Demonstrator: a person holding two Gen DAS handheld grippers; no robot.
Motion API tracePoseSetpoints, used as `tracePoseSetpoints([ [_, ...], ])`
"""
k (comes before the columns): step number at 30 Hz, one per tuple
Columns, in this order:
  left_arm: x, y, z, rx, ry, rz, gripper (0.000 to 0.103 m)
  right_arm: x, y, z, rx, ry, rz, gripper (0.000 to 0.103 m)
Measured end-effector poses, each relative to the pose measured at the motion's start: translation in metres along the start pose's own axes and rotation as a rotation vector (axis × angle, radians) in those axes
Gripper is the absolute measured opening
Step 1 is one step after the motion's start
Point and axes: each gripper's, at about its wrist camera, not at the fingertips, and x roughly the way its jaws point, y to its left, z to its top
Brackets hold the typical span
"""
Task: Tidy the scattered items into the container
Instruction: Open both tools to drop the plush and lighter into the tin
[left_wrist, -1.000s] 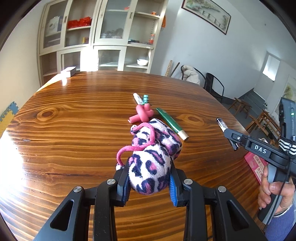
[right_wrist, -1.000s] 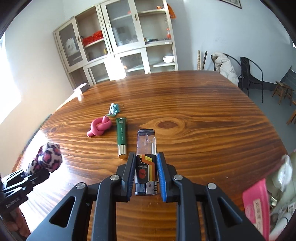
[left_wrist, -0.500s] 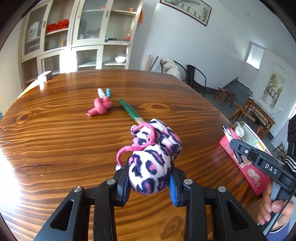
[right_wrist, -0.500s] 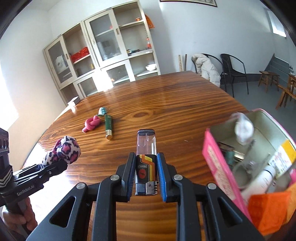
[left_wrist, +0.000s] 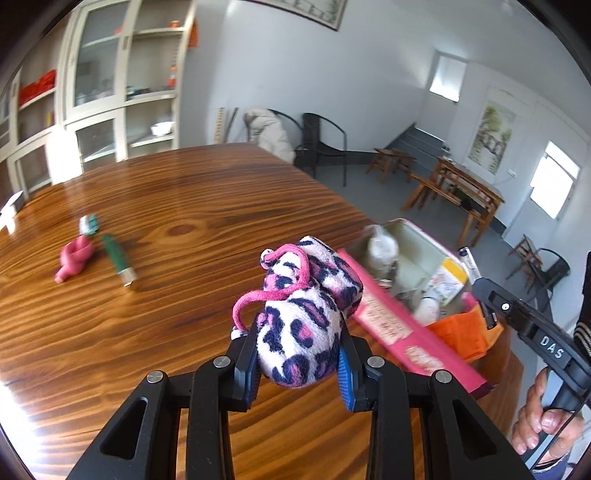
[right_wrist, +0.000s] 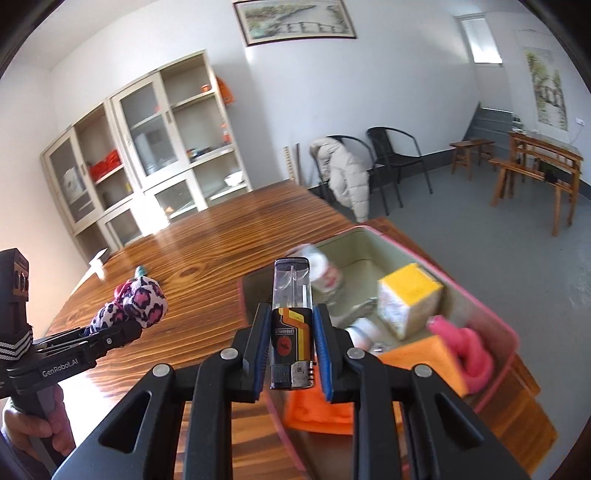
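My left gripper is shut on a pink leopard-print plush pouch, held above the wooden table just left of the pink tin box. My right gripper is shut on a clear-topped lighter, held over the near edge of the open box. The box holds a yellow block, an orange piece, a pink knot and white items. The pouch also shows at the left of the right wrist view.
On the table to the left lie a pink knotted toy, a green tube and a small teal item. The box stands at the table's right edge. Chairs and a cabinet stand behind.
Both grippers have swung right, with the pouch and the lighter still held. The box now lies right under the right gripper and beside the left one.
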Motion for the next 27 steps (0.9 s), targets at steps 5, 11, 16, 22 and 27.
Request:
tracePoseSetpoints([
  [5,0.019,-0.042,0.013,0.060,0.010,-0.059,0.035,-0.003,-0.027,0.000,0.056,0.000,-0.038,0.025],
  [11,0.040,-0.071,0.027,0.096,0.024,-0.094,0.035,-0.004,-0.038,0.002,0.070,-0.009,-0.061,0.025],
  [16,0.055,-0.083,0.036,0.115,0.034,-0.107,0.035,-0.002,-0.044,0.004,0.074,-0.014,-0.055,0.025],
  [22,0.067,-0.092,0.038,0.156,0.041,-0.114,0.061,0.002,-0.042,0.005,0.065,-0.018,-0.059,0.025],
  [27,0.054,-0.086,0.036,0.164,-0.031,-0.088,0.094,0.001,-0.048,0.004,0.099,-0.019,-0.115,0.026],
])
